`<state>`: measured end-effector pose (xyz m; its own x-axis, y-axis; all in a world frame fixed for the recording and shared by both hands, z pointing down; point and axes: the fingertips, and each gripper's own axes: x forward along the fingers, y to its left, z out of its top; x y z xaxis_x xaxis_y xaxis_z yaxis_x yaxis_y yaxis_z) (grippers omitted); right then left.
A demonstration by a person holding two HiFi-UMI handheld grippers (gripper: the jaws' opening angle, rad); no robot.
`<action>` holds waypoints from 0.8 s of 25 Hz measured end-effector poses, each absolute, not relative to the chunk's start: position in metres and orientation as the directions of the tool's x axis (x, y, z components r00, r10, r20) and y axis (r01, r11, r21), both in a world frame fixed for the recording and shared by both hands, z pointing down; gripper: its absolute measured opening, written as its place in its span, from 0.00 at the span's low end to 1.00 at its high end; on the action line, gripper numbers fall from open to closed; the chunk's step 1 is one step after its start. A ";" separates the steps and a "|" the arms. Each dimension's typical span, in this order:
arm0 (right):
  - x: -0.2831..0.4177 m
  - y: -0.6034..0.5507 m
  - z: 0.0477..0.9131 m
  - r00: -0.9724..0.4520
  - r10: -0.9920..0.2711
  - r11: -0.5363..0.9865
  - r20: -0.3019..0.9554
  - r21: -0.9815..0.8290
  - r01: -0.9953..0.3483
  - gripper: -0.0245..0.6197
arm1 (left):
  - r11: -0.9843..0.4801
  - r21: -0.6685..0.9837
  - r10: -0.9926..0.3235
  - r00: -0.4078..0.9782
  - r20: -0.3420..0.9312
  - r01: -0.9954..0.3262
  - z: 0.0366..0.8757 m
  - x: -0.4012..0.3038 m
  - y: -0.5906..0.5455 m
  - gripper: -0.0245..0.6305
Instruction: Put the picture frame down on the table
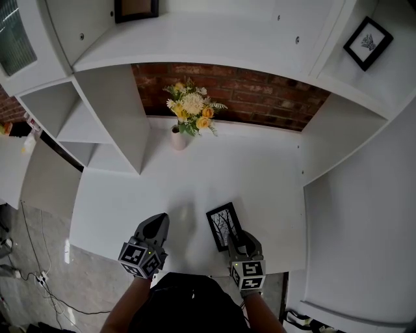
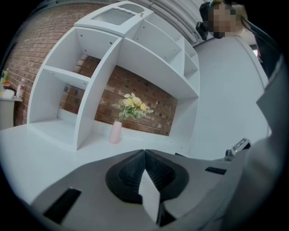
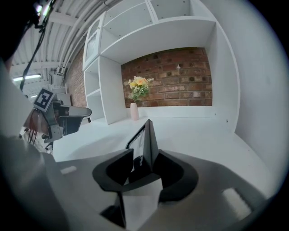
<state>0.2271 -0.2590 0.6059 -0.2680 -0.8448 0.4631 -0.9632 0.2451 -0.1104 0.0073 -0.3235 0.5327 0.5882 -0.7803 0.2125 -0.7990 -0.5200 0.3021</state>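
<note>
A small black picture frame (image 1: 223, 225) with a tree print is held near the front edge of the white table (image 1: 260, 188), at the right. My right gripper (image 1: 239, 238) is shut on its near end. In the right gripper view the frame (image 3: 145, 137) stands edge-on between the jaws of that gripper (image 3: 142, 156), its face turned left. My left gripper (image 1: 155, 222) hovers over the table's front left, shut with nothing in it; its jaws (image 2: 144, 154) meet in the left gripper view. Whether the frame touches the table is unclear.
A pale vase (image 1: 179, 138) of yellow flowers (image 1: 191, 107) stands at the back against the brick wall. White shelf units flank the table left (image 1: 107, 123) and right (image 1: 338, 136). Two other framed pictures sit up on the shelves (image 1: 368, 42), (image 1: 136, 9).
</note>
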 end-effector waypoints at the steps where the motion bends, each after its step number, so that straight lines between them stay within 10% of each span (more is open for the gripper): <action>1: 0.226 -0.260 0.607 -0.270 -0.843 0.244 0.465 -0.115 -0.963 0.29 | -0.518 0.302 -0.782 0.586 0.213 -0.800 0.533 0.007 -0.323 0.03; 20: 0.188 -0.273 0.638 -0.341 -0.756 0.303 0.559 -0.163 -0.939 0.36 | -0.460 0.278 -0.825 0.521 0.217 -0.843 0.528 -0.022 -0.315 0.03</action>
